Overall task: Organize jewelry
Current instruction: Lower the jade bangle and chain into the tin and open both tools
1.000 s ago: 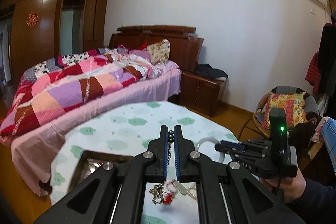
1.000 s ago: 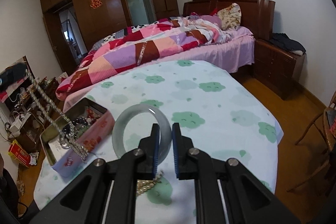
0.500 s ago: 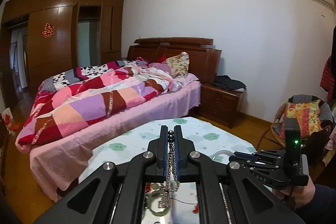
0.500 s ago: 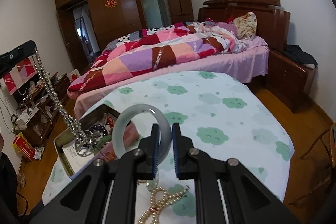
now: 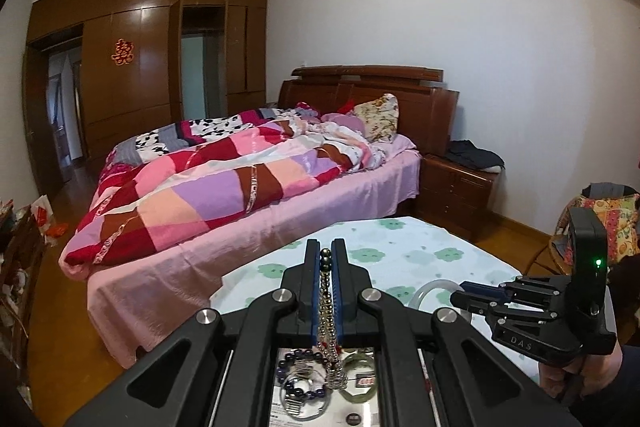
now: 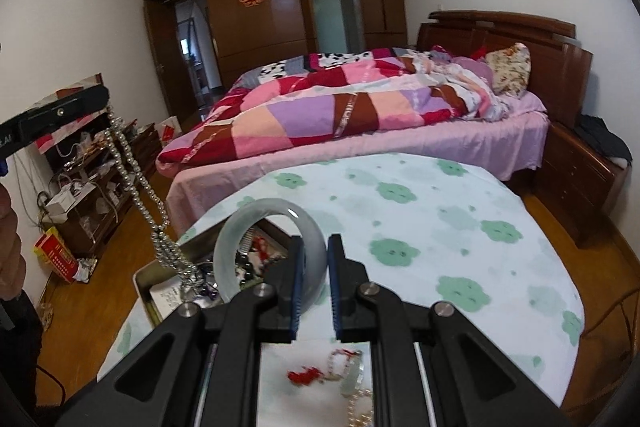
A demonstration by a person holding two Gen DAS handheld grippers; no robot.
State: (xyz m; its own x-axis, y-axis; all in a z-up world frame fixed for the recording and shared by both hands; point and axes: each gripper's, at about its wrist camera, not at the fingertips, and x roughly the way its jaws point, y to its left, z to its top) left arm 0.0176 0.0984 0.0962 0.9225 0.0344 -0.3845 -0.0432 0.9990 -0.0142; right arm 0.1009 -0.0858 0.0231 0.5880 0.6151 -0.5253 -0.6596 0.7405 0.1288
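Observation:
My left gripper (image 5: 326,255) is shut on a silver bead necklace (image 5: 327,311) that hangs down into the open metal tin (image 6: 145,281); the chain also shows in the right wrist view (image 6: 134,179). The tin holds a dark bead bracelet (image 5: 298,373) and a green bangle (image 5: 360,379). My right gripper (image 6: 313,247) is shut on a pale jade bangle (image 6: 240,239), held upright above the table beside the tin. The right gripper also shows in the left wrist view (image 5: 464,297). Loose pieces, a red charm (image 6: 306,375) and pearls (image 6: 360,407), lie on the table below it.
The round table (image 6: 420,211) has a white cloth with green flowers. A bed with a patchwork quilt (image 6: 340,107) stands behind it. A nightstand (image 5: 460,187) is at the right and a cluttered shelf (image 6: 88,179) at the left.
The left gripper has risen, drawing the necklace up over the tin. The right gripper with the bangle has moved left, closer to the tin.

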